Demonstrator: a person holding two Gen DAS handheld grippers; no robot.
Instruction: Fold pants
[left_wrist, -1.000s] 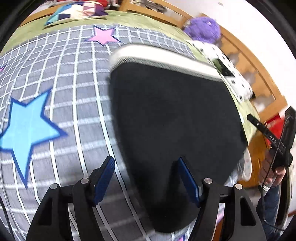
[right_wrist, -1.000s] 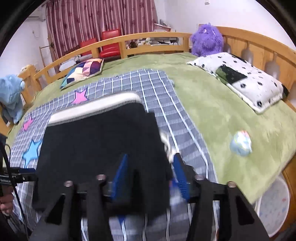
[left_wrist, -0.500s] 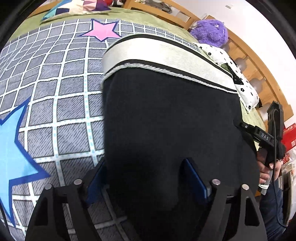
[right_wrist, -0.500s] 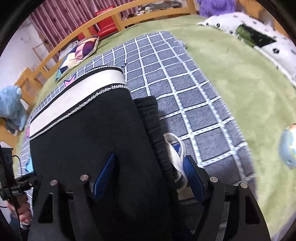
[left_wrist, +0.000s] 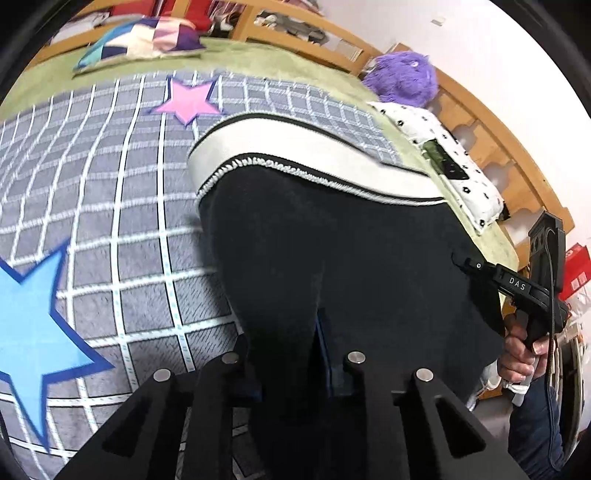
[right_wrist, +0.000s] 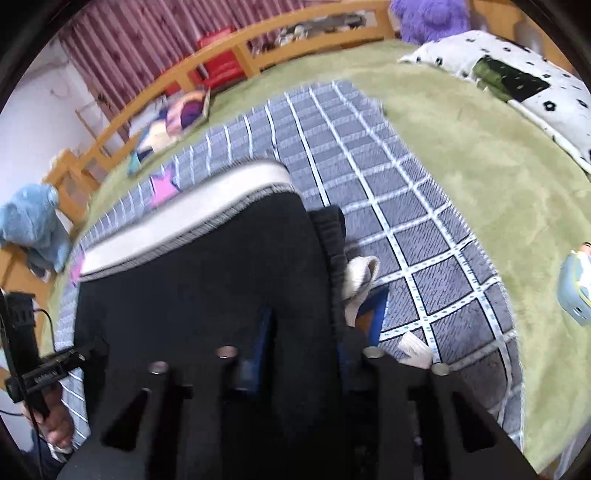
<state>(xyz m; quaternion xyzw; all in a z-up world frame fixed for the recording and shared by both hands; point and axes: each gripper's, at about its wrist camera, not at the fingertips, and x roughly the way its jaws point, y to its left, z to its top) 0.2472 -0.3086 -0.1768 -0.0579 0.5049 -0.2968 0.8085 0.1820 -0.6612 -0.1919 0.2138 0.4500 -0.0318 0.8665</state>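
Left wrist view: my left gripper (left_wrist: 286, 354) has its jaws drawn nearly together, having just been closing, and a fold of the black pants (left_wrist: 332, 258) is pinched between them. The cloth bulges up over the pads, so only a sliver of the blue right finger (left_wrist: 320, 332) shows. Ahead of my fingers the pants spread away across the bed, ending in a white waistband (left_wrist: 295, 155) with a knitted black-and-white edge. To the left of my fingers lies the grey checked blanket (left_wrist: 110, 221), with a blue star (left_wrist: 26, 325) beside them and a pink star (left_wrist: 188, 101) farther ahead. Beyond the waistband, to the right, sit a spotted white pillow (left_wrist: 443, 155) and a purple plush toy (left_wrist: 402, 79). At the far right, level with my fingers, my right hand (left_wrist: 521, 354) holds the other tool at the pants' opposite edge.

Right wrist view: my right gripper (right_wrist: 317, 325) has also just been closing; its jaws stand narrow, clamped on the near right edge of the pants (right_wrist: 203, 288). The blue right finger (right_wrist: 378, 310) shows beside a white drawstring (right_wrist: 358, 280) that trails out just to the right of my fingers onto the blanket (right_wrist: 406, 221). The waistband (right_wrist: 184, 225) lies ahead and to the left. A green cover (right_wrist: 461, 155) stretches to the right, carrying a small pale blue object (right_wrist: 576, 288) well apart from my fingers. At the far left my left hand (right_wrist: 55, 421) grips its tool.
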